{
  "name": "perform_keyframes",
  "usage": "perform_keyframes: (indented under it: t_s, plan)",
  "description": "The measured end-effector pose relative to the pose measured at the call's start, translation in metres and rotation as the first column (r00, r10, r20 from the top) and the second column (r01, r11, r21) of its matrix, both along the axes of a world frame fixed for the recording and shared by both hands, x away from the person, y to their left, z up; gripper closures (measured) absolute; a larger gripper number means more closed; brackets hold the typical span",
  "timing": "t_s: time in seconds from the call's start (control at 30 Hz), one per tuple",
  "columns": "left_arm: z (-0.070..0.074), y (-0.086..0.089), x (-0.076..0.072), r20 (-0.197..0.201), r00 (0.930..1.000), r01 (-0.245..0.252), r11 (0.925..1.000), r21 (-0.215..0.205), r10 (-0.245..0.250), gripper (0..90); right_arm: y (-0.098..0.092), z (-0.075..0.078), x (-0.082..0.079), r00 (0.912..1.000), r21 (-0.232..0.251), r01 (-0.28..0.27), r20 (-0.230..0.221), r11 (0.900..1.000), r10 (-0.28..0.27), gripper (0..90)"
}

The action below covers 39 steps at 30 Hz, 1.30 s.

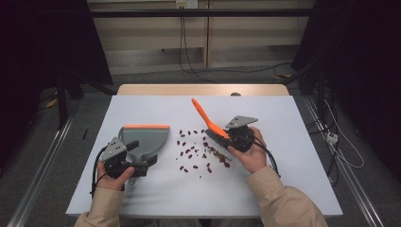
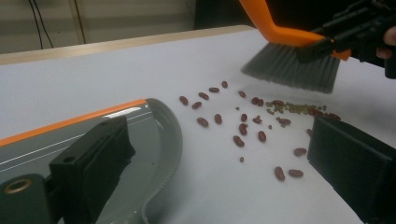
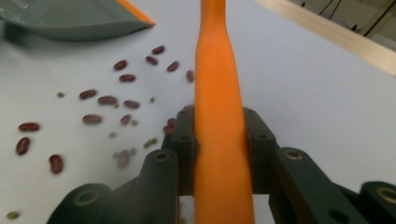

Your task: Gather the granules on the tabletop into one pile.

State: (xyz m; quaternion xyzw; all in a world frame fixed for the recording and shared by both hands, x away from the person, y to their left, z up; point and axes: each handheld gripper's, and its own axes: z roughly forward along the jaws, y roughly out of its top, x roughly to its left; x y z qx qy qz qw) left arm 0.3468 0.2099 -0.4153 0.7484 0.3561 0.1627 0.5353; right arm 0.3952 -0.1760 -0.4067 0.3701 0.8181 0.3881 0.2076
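Right tool (image 1: 226, 135): clamped on the orange handle of the brush (image 1: 208, 123), jaws pressing both sides of it; bristles down at the right edge of the beans.
Left tool (image 1: 137, 158): at the dustpan's rear; whether its jaws grip the handle, I cannot tell.
Dustpan (image 1: 144, 137): flat on the desk (image 1: 283, 156), left of the beans, orange lip on its far edge.
Beans (image 1: 194, 151): scattered between dustpan and brush, none in the pan.

We see a lab-like recording room, white bench (image 1: 283, 142) ringed by dark curtains (image 1: 42, 42), loose cables (image 1: 189, 52) along a bare wall, metal floor rails (image 1: 42, 161) alongside
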Motion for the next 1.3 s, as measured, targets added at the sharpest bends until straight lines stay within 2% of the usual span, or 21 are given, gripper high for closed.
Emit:
perform_keyframes:
  t_s: [0.17, 0.37, 0.47, 0.6, 0.7, 0.8, 0.93, 1.0, 1.1, 1.3]
  plan:
    - [0.0, 0.001, 0.001, -0.003, 1.0, 0.0, 1.0, -0.005, 0.0, 5.9, -0.005, 0.001, 0.025, 0.9997, 0.008, 0.022, 0.008, 1.0, -0.022, 71.0]
    - [-0.002, 0.002, 0.002, -0.01, 0.9999, -0.006, 0.9999, -0.013, 0.006, 6.0, 0.006, -0.009, 0.059, 0.9995, 0.014, 0.031, 0.002, 0.999, -0.031, 71.0]
    - [-0.002, 0.003, 0.003, -0.012, 0.9999, -0.005, 0.9998, -0.018, 0.005, 5.9, 0.015, -0.014, 0.072, 0.9998, -0.006, 0.021, 0.002, 1.0, -0.021, 71.0]
    - [-0.003, 0.003, 0.004, -0.018, 0.9998, -0.008, 0.9999, -0.015, 0.008, 5.9, 0.025, -0.015, 0.086, 0.9995, -0.02, -0.01, 0.029, 1.0, 0.01, 71.0]
    - [-0.003, 0.004, 0.004, -0.018, 0.9998, -0.009, 0.9998, -0.016, 0.008, 5.9, 0.032, -0.019, 0.094, 0.9989, -0.057, -0.032, 0.033, 0.998, 0.034, 71.0]
    - [-0.003, 0.004, 0.004, -0.02, 0.9997, -0.013, 0.9997, -0.02, 0.012, 6.0, 0.037, -0.023, 0.094, 0.9972, -0.057, -0.069, 0.023, 0.996, 0.07, 71.0]
    - [-0.003, 0.005, 0.005, -0.02, 0.9997, -0.013, 0.9997, -0.019, 0.013, 5.9, 0.043, -0.022, 0.085, 0.9917, -0.102, -0.127, 0.007, 0.987, 0.128, 71.0]
    - [-0.003, 0.005, 0.004, -0.02, 0.9997, -0.014, 0.9997, -0.02, 0.014, 5.9, 0.044, -0.021, 0.079, 0.9876, -0.099, -0.156, 0.003, 0.983, 0.157, 71.0]
    - [-0.003, 0.004, 0.004, -0.019, 0.9997, -0.016, 0.9996, -0.021, 0.016, 6.0, 0.044, -0.022, 0.068, 0.9801, -0.121, -0.195, 0.014, 0.973, 0.198, 70.8]
    - [-0.002, 0.005, 0.003, -0.015, 0.9997, -0.019, 0.9996, -0.019, 0.019, 5.9, 0.041, -0.019, 0.05, 0.9653, -0.138, -0.258, 0.004, 0.956, 0.261, 70.8]
